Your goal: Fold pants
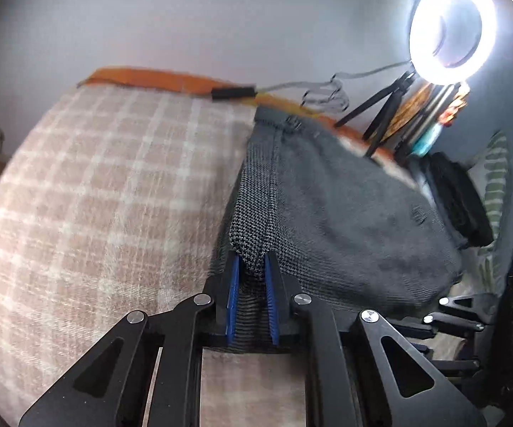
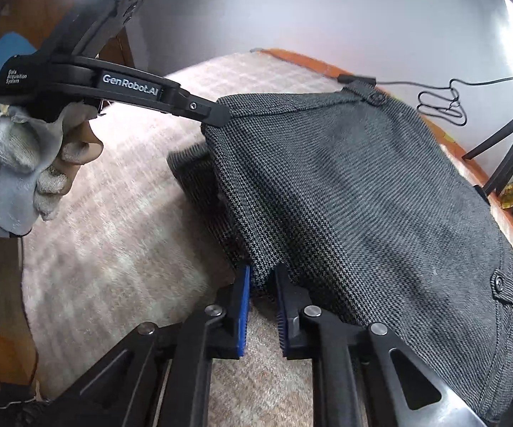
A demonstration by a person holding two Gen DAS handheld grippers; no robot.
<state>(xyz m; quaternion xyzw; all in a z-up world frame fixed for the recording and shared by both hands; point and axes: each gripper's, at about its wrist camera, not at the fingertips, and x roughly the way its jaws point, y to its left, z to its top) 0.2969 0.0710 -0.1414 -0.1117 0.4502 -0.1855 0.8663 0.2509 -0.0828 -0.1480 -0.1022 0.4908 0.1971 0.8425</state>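
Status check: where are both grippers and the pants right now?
Left gripper shut on pants edge. Right gripper shut on another edge. Pants partly lifted off checked blanket. Nothing in the way.

1. Open checked bedcover (image 1: 89,192) is seen left of the pants (image 2: 363,192).
2. The far right edge is crowded by a ring light (image 1: 452,28), its tripod (image 1: 388,114) and a loose cable (image 2: 441,106).
3. The left gripper (image 2: 217,114) is clamped at the pants' near-left corner.

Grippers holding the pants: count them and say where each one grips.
2. The left gripper pinches a raised fold of the pants at their left edge; the right gripper clamps the near edge, closer to the camera.
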